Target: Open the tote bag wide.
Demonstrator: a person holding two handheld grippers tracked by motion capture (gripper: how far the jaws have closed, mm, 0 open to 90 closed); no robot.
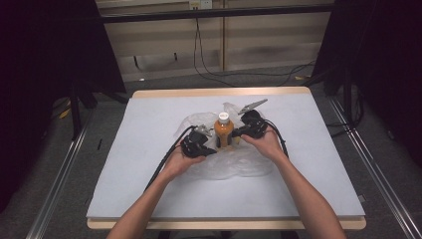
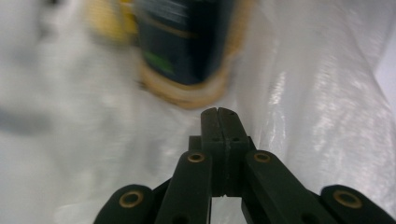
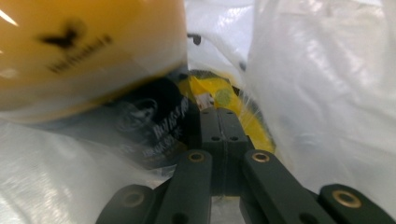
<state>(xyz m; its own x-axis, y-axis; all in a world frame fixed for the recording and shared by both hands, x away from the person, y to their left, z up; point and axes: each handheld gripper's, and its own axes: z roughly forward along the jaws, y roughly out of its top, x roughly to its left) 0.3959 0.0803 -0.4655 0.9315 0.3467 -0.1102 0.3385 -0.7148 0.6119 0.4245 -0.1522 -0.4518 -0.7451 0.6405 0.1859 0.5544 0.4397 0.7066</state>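
Orange plastic bottle with a white cap [image 1: 224,128] stands upright mid-table, on a crumpled clear plastic bag [image 1: 234,167] spread over the grey table mat [image 1: 149,189]. Everything below is placed relative to that bottle.

Left gripper [image 1: 205,149] sits just beside the bottle's base, on its left and slightly toward the person. In the left gripper view its jaws are pressed flat together, nothing visibly between them, tips [image 2: 218,116] aimed at the bottle's foot [image 2: 184,91] with bag film [image 2: 303,93] underneath. Could be pinching film; too blurred to say.

Right gripper [image 1: 239,132] is on the bottle's right, touching or nearly touching at mid-height. In the right gripper view the jaws are also closed up [image 3: 218,114], bottle body [image 3: 88,51] bulging at upper left behind a layer of bag, film [image 3: 327,93] on the other side. Whether film is caught in the jaws, I can't tell.

Key relation: bottle's long axis is vertical, both grippers flank it low, roughly level and opposed. Right one looks marginally closer. My read: they're working the bag up around the bottle, so the next move is a pull on the film away from the base. Risk is tipping the bottle, since nothing grips it.
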